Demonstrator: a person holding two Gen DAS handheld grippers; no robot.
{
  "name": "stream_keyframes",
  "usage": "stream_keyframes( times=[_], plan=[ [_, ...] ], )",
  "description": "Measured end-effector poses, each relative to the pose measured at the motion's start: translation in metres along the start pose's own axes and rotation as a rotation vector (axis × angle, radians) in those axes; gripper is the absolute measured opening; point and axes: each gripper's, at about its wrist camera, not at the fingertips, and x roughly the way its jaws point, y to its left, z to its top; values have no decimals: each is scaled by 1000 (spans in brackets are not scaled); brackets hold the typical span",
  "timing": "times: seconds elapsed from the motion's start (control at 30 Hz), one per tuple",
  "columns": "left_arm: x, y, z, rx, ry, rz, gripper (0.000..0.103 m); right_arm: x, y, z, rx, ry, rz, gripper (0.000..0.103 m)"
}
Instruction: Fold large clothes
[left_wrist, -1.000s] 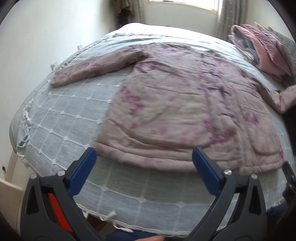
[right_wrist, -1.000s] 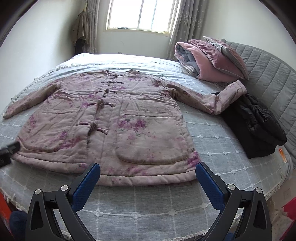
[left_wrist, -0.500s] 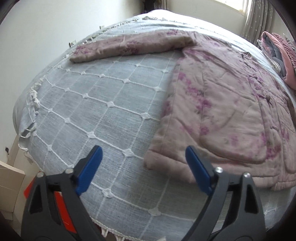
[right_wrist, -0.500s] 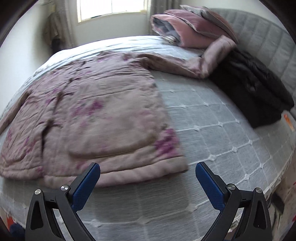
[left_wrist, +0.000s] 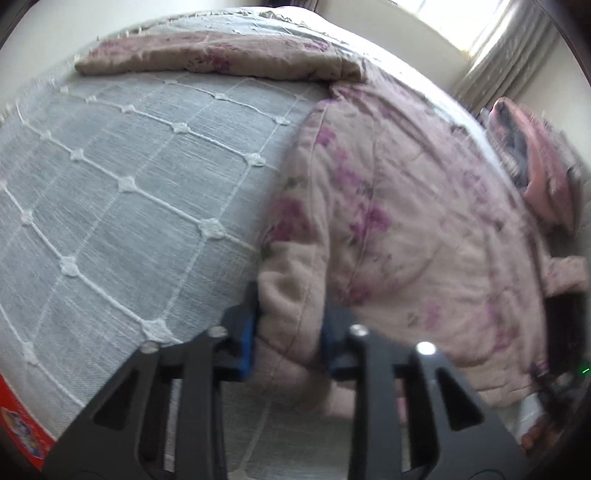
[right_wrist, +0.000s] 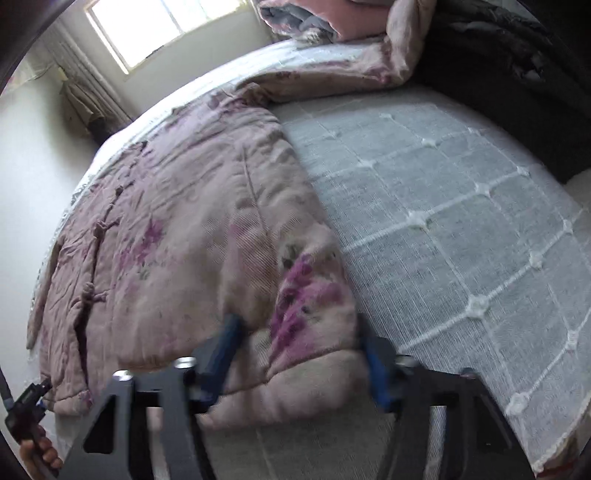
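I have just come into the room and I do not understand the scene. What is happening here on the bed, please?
A person is starting to fold a pink floral padded jacket spread flat on a grey bedspread. The left tongs are closed on the jacket's left bottom corner. The right tongs sit around the right bottom corner, narrowed on it; whether they grip firmly is unclear. Both sleeves lie stretched out, and nothing is folded yet. A black garment lies beside the jacket.

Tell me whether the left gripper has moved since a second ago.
Yes. The left gripper has advanced across the bedspread to the floral padded jacket, closing on its left hem corner.
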Motion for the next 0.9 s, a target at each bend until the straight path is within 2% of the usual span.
stream_keyframes(
  times=[0.07, 0.13, 0.23, 0.37, 0.47, 0.5, 0.57, 0.63, 0.67, 0.73, 0.8, 0.83, 0.87, 0.9],
  plan=[
    [-11, 1, 3, -8, -33, 8, 22, -3, 0, 5, 10, -21, 33, 18],
    [-29, -4, 1, 10, -75, 37, 20, -15, 7, 7, -46, -72, -7, 16],
    [-63, -16, 1, 30, -127, 34, 19, -47, 17, 13, -110, -161, -44, 14],
    [-119, -28, -13, 23, -165, 8, 18, -96, 20, 25, -136, -230, -11, 13],
    [-143, -25, -27, 23, -199, 26, 19, -136, 17, 28, -139, -299, -27, 13],
    [-141, -24, -31, 35, -186, 44, 19, -148, 12, 27, -126, -311, -17, 13],
    [-116, -22, -31, 59, -129, 69, 23, -152, 5, 25, -127, -296, -13, 14],
    [-92, -19, -33, 63, -57, 90, 24, -133, 7, 20, -163, -232, -49, 18],
    [-77, -14, -34, 62, -24, 132, 24, -115, 10, 18, -190, -181, -86, 21],
    [-76, -8, -36, 68, -38, 200, 25, -85, 12, 10, -234, -82, -134, 24],
    [-85, -7, -35, 72, -71, 220, 36, -83, 10, 4, -230, -103, -195, 27],
    [-93, -5, -30, 62, -110, 237, 51, -89, 12, 4, -248, -148, -226, 32],
    [-98, -5, -27, 55, -137, 248, 62, -95, 15, 1, -266, -176, -246, 45],
    [-104, -8, -22, 53, -169, 252, 63, -101, 19, 3, -291, -214, -274, 56]
  ],
)
